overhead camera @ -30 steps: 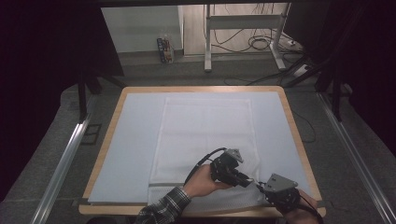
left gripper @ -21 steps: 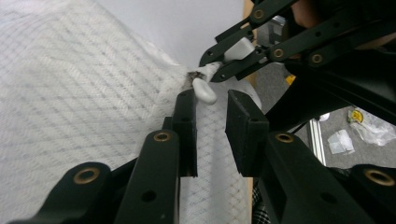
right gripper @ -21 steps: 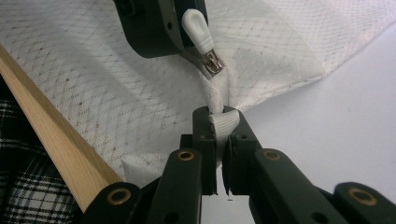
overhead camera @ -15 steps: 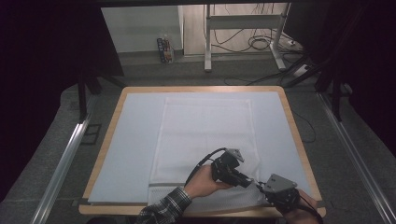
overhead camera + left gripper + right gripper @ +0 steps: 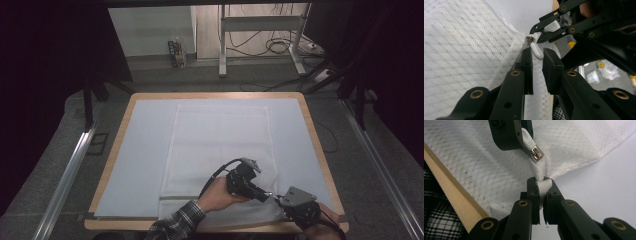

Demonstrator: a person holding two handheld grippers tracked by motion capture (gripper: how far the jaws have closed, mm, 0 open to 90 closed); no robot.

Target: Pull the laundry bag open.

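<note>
Table (image 5: 320,145): wooden-rimmed top with a pale blue sheet (image 5: 140,150) spread over it almost edge to edge.
Mesh bag (image 5: 220,145): white netted cloth lying flat on the sheet, running from near the far edge down the middle to the near edge; its near right corner is lifted and bunched between the two grippers.
Person: a plaid sleeve (image 5: 175,222) comes in over the near edge, the hand wrapped around the left gripper's body.
Left gripper (image 5: 267,196): near the near right corner of the table, pointing toward the right gripper. In the left gripper view its tongs (image 5: 537,58) stand slightly apart, with the white zipper pull (image 5: 536,51) lying between their tips; whether they pinch it I cannot tell.
Right gripper (image 5: 280,200): at the near right corner, just beside the left one. In the right gripper view its tongs (image 5: 542,186) are clamped together on a white tab (image 5: 543,185) at the bag's corner.
Zipper slider (image 5: 537,153): small metal piece on the white strip, between the two grippers' tips.
</note>
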